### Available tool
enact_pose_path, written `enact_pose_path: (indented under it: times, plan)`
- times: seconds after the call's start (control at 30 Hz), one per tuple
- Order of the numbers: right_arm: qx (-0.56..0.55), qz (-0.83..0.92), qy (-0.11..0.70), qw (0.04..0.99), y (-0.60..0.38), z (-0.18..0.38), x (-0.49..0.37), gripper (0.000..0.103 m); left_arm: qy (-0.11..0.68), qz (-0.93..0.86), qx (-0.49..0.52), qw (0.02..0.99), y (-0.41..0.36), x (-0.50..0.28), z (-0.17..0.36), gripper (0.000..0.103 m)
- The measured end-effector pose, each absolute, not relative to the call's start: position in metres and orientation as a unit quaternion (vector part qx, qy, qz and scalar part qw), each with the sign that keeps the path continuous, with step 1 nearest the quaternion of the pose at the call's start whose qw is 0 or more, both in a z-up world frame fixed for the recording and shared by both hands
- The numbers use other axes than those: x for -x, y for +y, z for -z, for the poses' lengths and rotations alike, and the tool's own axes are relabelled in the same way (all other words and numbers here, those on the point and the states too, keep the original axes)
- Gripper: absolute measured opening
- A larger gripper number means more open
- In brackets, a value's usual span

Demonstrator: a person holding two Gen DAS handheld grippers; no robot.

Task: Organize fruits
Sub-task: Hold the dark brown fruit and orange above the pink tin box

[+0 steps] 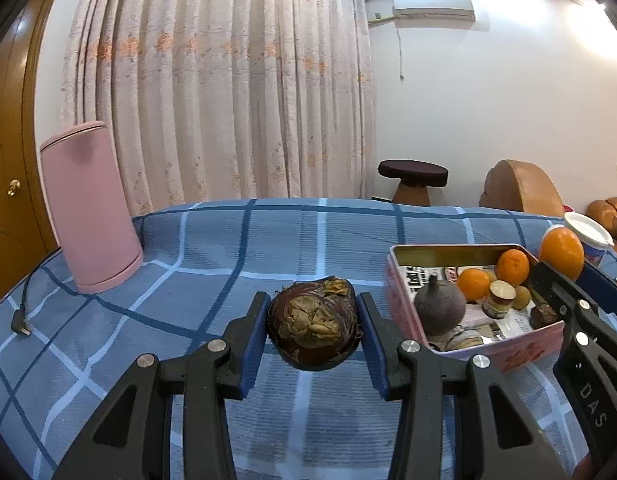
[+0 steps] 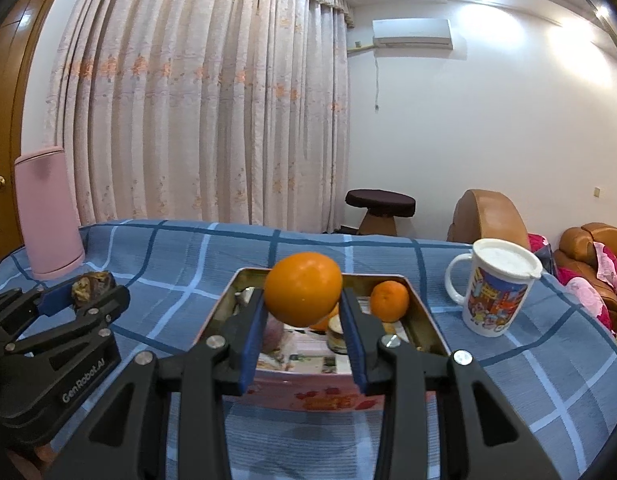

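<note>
Here's the left gripper [image 1: 313, 330], its blue pads pressed against both sides of a dark, round fruit [image 1: 313, 328] with a dry, flaky brown crown. The glossy maroon shell hangs clear above the surface [image 1: 228, 248], which is draped in a ribbed blue cloth crossed with white and navy lines.

Over to the right gripper [image 2: 302, 322]: clamped on a big, smooth orange [image 2: 303, 288], pads tight on its flanks, held in the air just over the near side of a metal tin [image 2: 424, 320]. That tin is rectangular with rounded corners, pink printed walls outside, dull gold inside, sitting toward the right part of the surface.

Inside the tin, a small orange [image 1: 512, 266] rests near the far right corner, another small orange [image 1: 473, 283] just beside it, and a matte grey-brown fruit with a pointed tip [image 1: 439, 307] sits at the near left. A little round jar [image 1: 501, 298] stands in the middle, and printed paper lines the floor.

A white mug with cartoon print and a lid [image 2: 494, 292] stands right of the tin. A tall pink cylinder [image 1: 90, 208], smooth and matte, stands at the far left corner, a black plug [image 1: 22, 320] lying near it.
</note>
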State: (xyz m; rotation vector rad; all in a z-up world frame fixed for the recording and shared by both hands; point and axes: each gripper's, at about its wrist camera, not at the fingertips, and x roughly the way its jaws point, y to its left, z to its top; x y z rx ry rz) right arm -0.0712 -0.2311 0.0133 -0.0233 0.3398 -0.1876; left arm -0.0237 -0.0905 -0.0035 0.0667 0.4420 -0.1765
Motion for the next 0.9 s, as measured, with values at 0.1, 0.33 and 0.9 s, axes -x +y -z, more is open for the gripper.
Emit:
enact_pose_path:
  times: [0.1, 0.33, 0.9]
  plan:
    - [0.009, 0.099, 0.169, 0.981, -0.240, -0.014, 0.072, 0.040, 0.218, 0.093, -0.037, 0.971, -0.099, 0.025, 0.003, 0.046]
    - [0.005, 0.111, 0.170, 0.979, -0.255, -0.014, 0.076, 0.040, 0.216, 0.108, -0.044, 0.969, -0.116, 0.029, 0.002, 0.046]
    - [0.000, 0.146, 0.174, 0.974, -0.291, -0.013, 0.081, 0.040, 0.222, 0.143, -0.052, 0.963, -0.154, 0.031, 0.001, 0.046]
